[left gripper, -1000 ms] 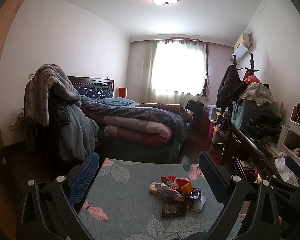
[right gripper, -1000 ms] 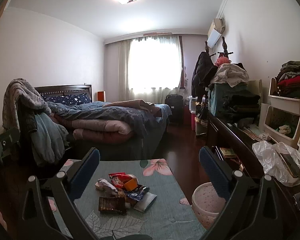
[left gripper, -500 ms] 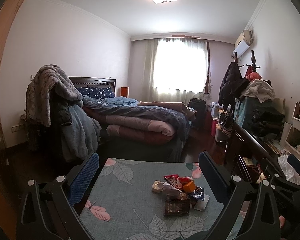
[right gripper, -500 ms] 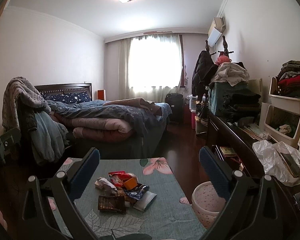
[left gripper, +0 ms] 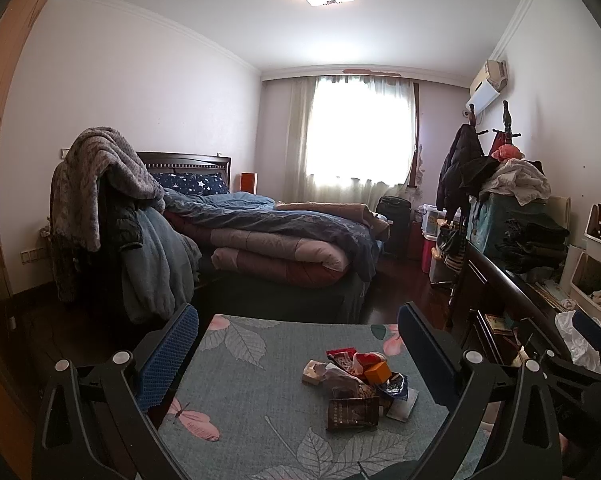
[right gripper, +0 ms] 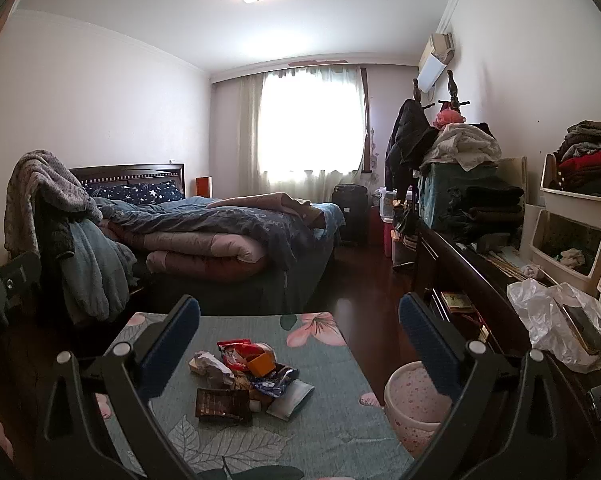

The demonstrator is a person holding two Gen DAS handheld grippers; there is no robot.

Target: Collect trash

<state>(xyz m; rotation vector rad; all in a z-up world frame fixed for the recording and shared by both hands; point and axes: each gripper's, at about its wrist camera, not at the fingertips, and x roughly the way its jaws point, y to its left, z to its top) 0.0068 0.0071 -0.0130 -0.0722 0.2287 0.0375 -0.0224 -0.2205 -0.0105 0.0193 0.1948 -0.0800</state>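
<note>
Both views shifted slightly since a second ago: trash pile (left gripper: 358, 386) sits a bit higher and further right in the left wrist frame, barely changed in the right wrist one. Left gripper (left gripper: 298, 344) hovers above the worktop (left gripper: 240, 392), jaws wide apart, nothing between them. Right gripper (right gripper: 298, 334) same, jaws wide apart, empty. Trash pile lower centre of the left view, lower centre-left of the right view (right gripper: 250, 380), lying on the leaf-print cloth of the worktop: brown wrapper (right gripper: 222, 404) nearest the camera, orange box (right gripper: 260, 363) on top, red packet (right gripper: 236, 347) at the back, crumpled paper (right gripper: 206, 362) on its left, blue foil wrapper (right gripper: 276, 382) and pale sachet (right gripper: 290, 398) on its right. Pink speckled bin (right gripper: 414, 404) lower right of the right view, just beside the worktop edge, partly hidden behind the right finger. Bed (left gripper: 284, 240) mid-frame behind. White plastic bag (right gripper: 556, 320) right edge on a dark desk (right gripper: 472, 264).
</note>
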